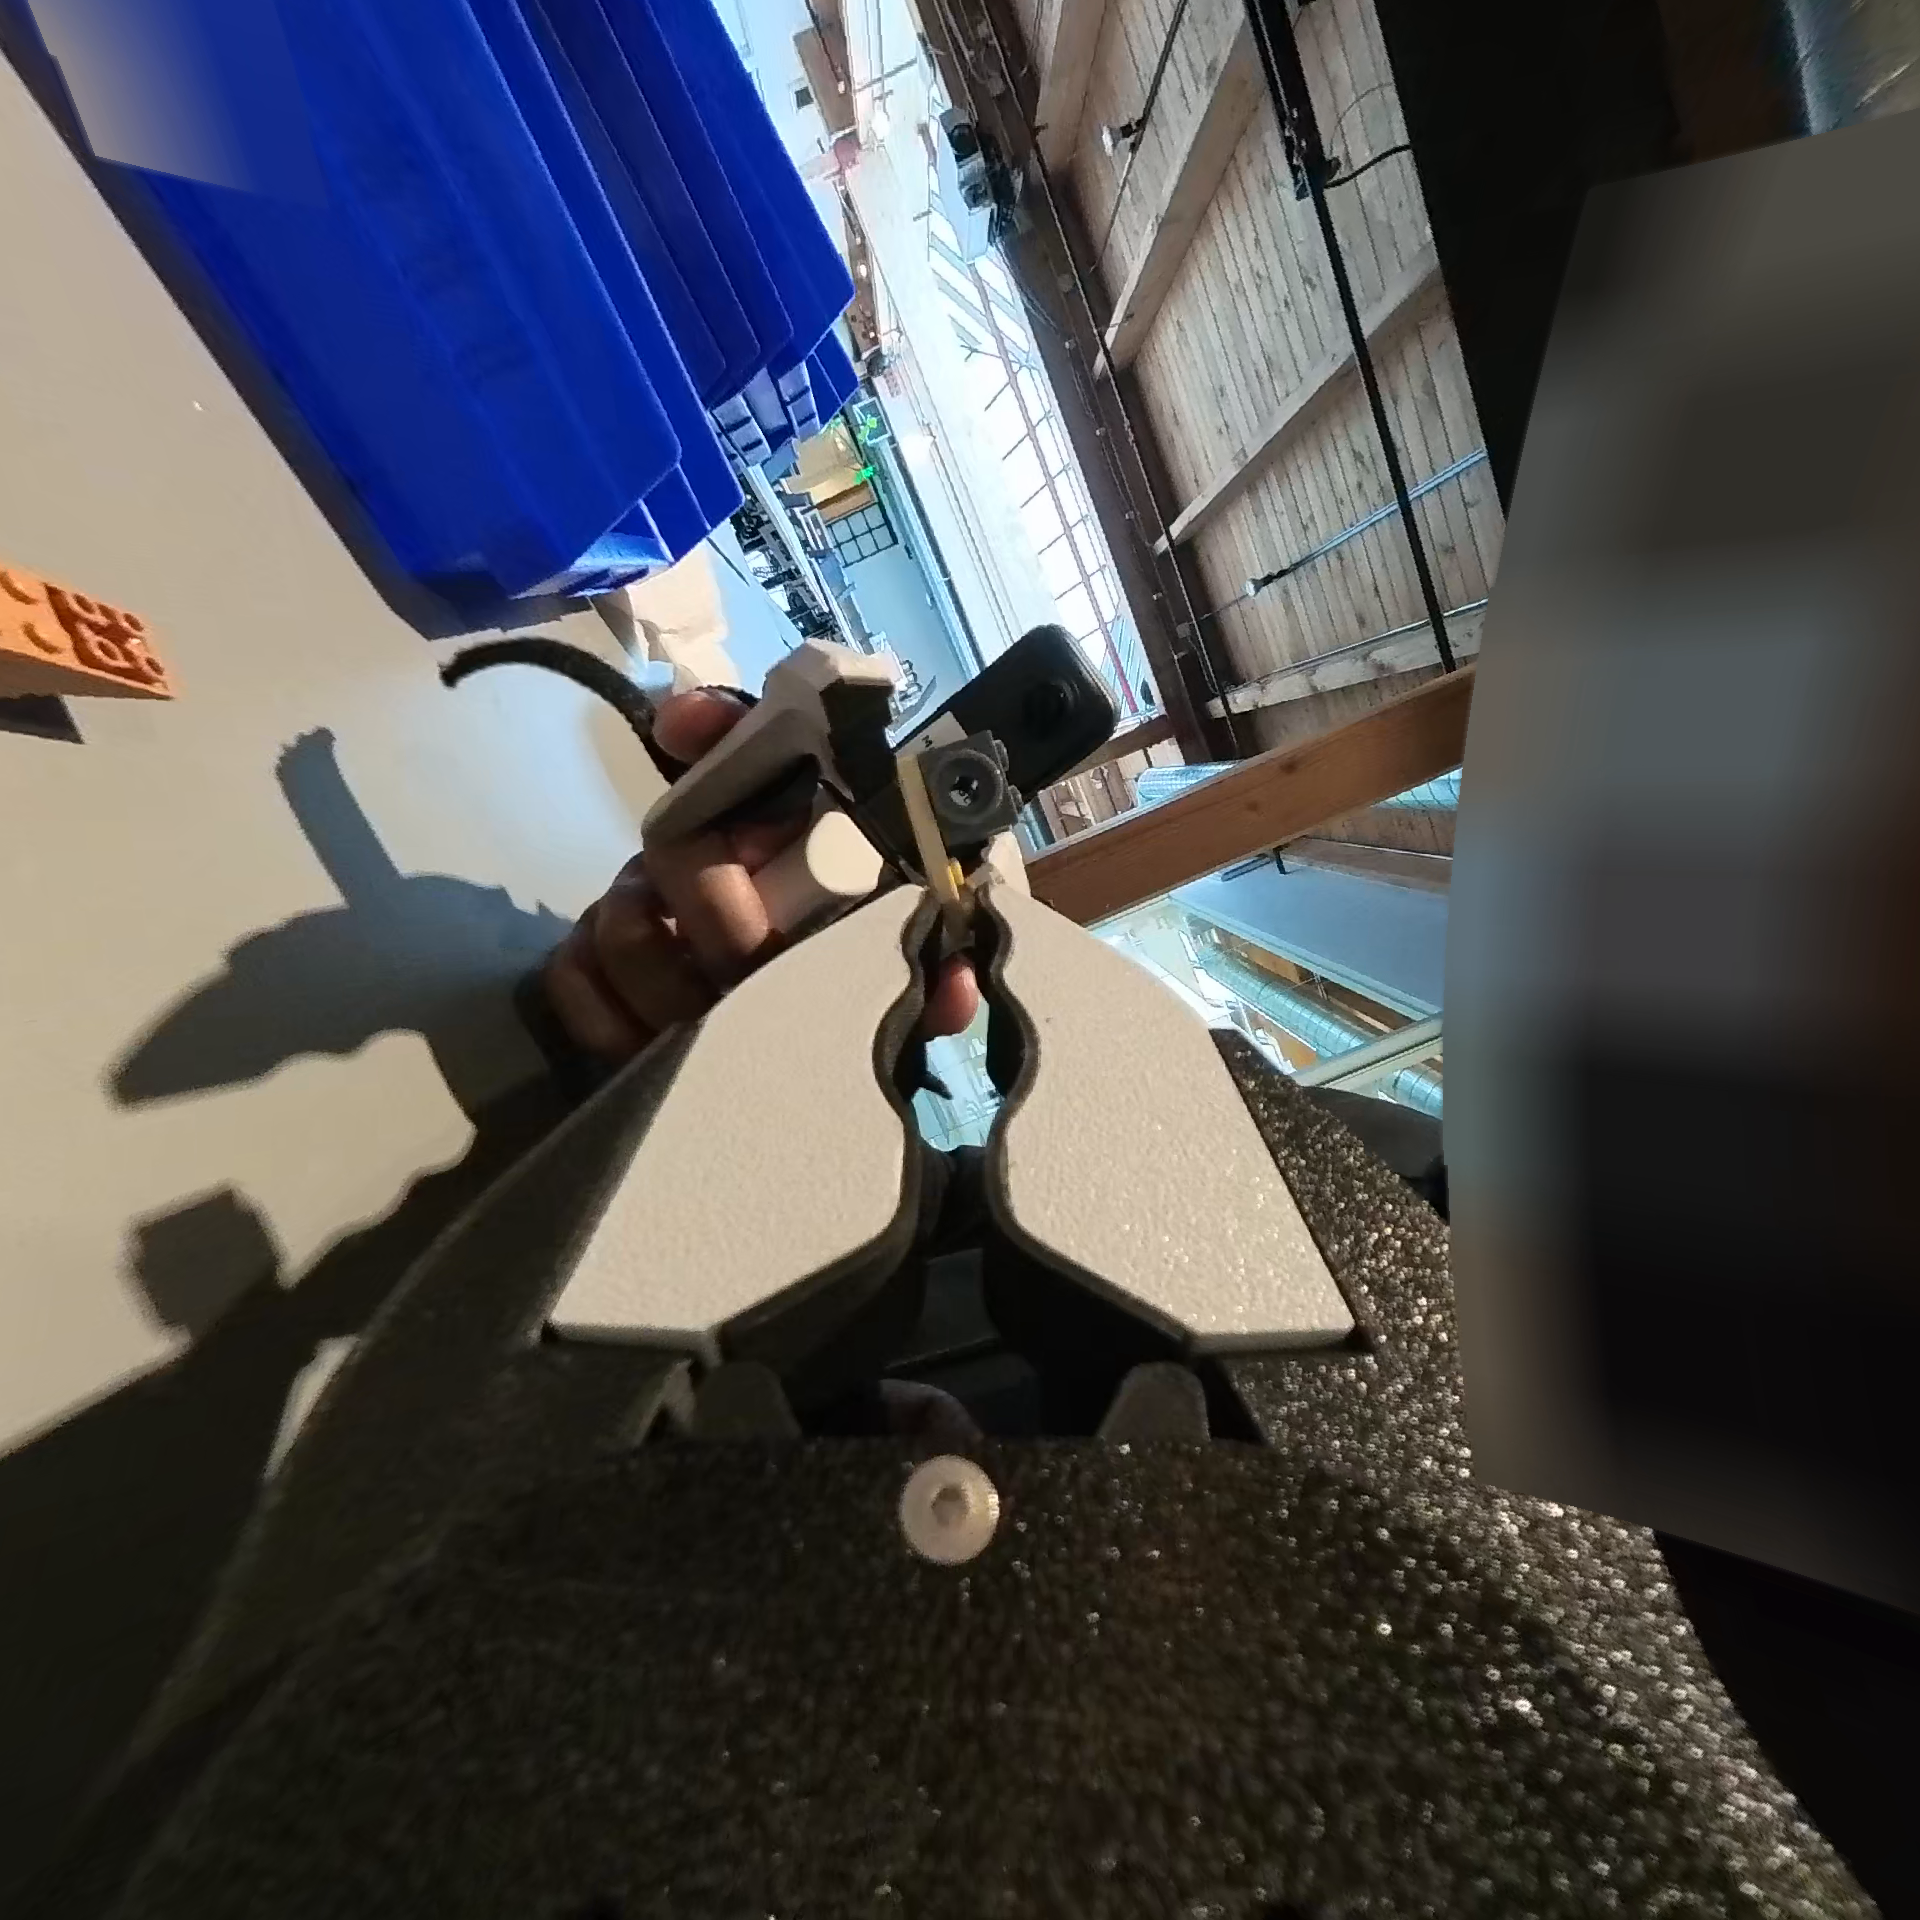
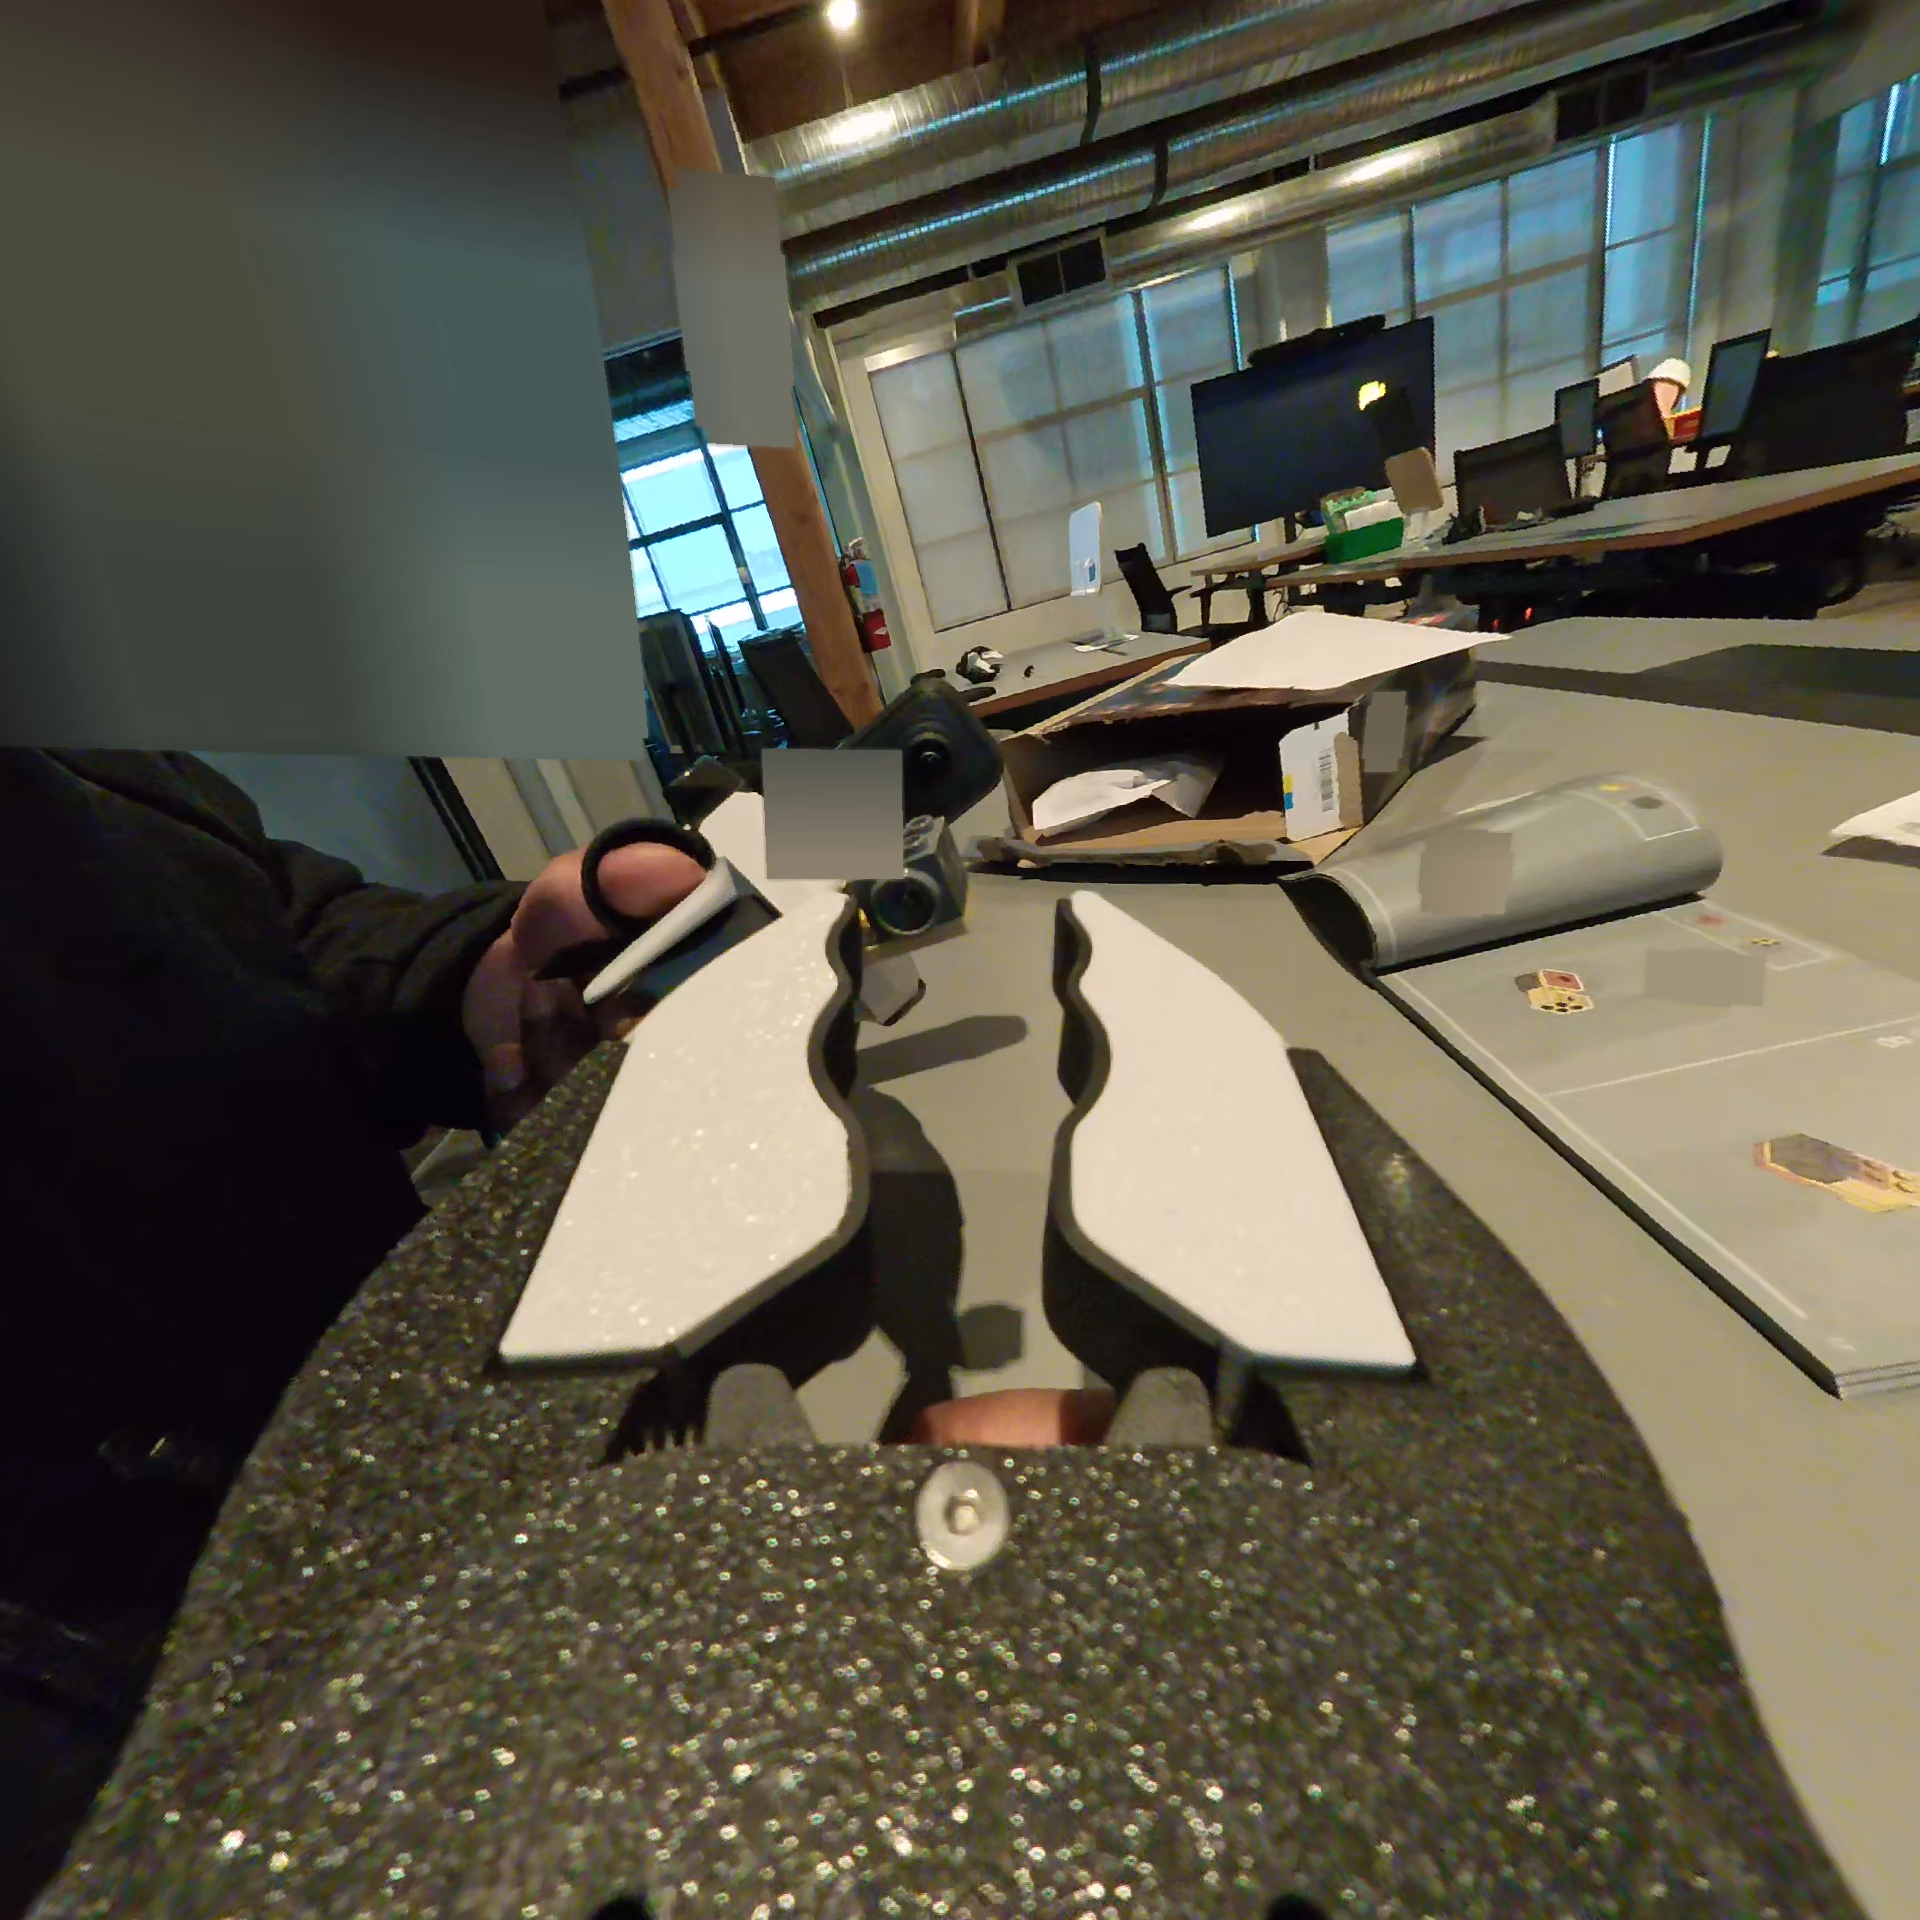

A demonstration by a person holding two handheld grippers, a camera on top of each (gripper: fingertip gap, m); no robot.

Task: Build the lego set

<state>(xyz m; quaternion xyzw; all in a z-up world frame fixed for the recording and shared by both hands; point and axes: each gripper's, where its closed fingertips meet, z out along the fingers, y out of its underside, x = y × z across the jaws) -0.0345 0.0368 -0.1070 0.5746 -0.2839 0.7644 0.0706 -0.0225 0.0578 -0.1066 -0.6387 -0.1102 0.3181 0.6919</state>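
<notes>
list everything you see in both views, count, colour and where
dark grey lego brick with tan plate: one, grey and tan, pinched in left tool
flat orange lego plate: one, orange, on table
blue plastic bins: several, blue, nested, on table
open cardboard box: one, brown, on table
open instruction booklet: one, grey, on table
grey table: one, grey
left tool: shut on the brick
right tool: open, empty
left hand, right hand: gripping the tools

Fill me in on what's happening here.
A person is building lego with two handheld grippers. The left gripper is shut on a small tan-and-grey lego piece, held above the table. The right gripper, jaws open, faces it. The instruction booklet lies open alongside.
</notes>
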